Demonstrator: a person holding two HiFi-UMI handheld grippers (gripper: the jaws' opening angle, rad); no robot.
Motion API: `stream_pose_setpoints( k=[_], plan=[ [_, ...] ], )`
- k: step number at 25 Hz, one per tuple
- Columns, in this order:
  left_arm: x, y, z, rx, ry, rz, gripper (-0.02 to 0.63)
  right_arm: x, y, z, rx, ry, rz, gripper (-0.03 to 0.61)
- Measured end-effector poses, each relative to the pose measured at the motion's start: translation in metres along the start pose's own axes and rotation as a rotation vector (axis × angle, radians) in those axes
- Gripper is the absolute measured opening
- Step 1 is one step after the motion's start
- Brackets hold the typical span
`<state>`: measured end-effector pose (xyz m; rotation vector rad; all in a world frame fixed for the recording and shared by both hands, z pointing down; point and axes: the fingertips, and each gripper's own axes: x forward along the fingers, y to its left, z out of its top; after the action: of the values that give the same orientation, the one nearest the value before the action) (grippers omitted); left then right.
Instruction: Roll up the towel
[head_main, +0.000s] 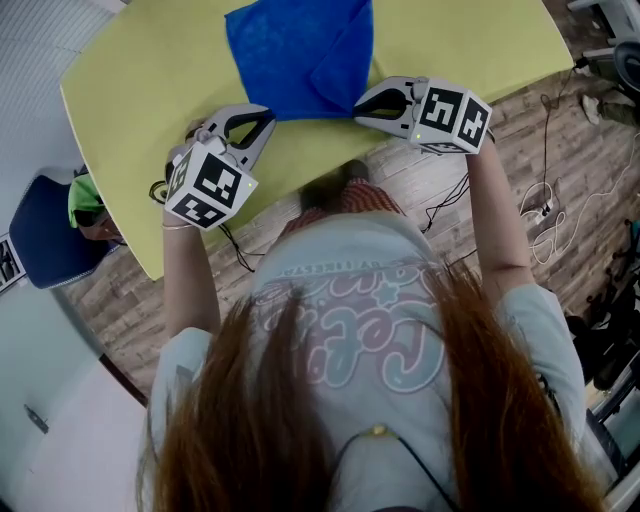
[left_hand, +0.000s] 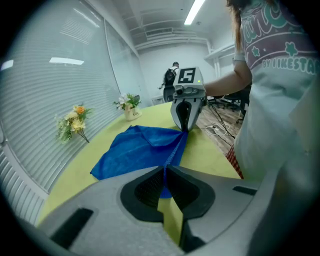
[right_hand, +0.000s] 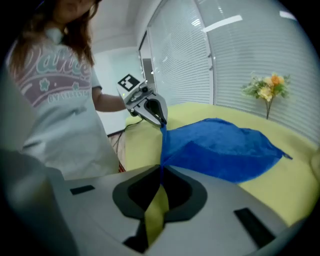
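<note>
Both near corners of the blue towel (head_main: 300, 50) are pinched. The left gripper (head_main: 266, 120) and right gripper (head_main: 360, 108) each clamp its hem, which runs taut between them, and the rest lies on the yellow table (head_main: 140, 90). For a tidy roll, I'd hold that edge level, turn both wrists together, and tuck the first turn tight.

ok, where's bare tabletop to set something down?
Free: yellow table left of the blue towel, and the strip right of it. Crowded: near edge, where left tongs and right tongs both pinch the towel's hem.
</note>
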<state>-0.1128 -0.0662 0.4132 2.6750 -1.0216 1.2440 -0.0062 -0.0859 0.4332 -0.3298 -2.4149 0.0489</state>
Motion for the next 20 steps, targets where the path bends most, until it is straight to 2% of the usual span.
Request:
stream_pose_setpoints(
  k=[3,9,16,20],
  plan=[
    [0.003,0.011,-0.002,-0.013,0.002,0.014,0.025,-0.002,-0.012,0.007,0.096,-0.041,0.071,0.025],
    [0.01,0.025,-0.005,-0.035,0.024,0.033,0.025,0.0,-0.029,0.011,0.172,-0.046,0.145,0.026],
    [0.018,0.039,-0.011,-0.073,0.038,0.064,0.025,0.0,-0.054,0.014,0.237,-0.079,0.133,0.026],
    [0.023,0.045,-0.017,-0.089,0.056,0.088,0.025,0.002,-0.064,0.017,0.215,-0.079,0.085,0.028]
  ],
)
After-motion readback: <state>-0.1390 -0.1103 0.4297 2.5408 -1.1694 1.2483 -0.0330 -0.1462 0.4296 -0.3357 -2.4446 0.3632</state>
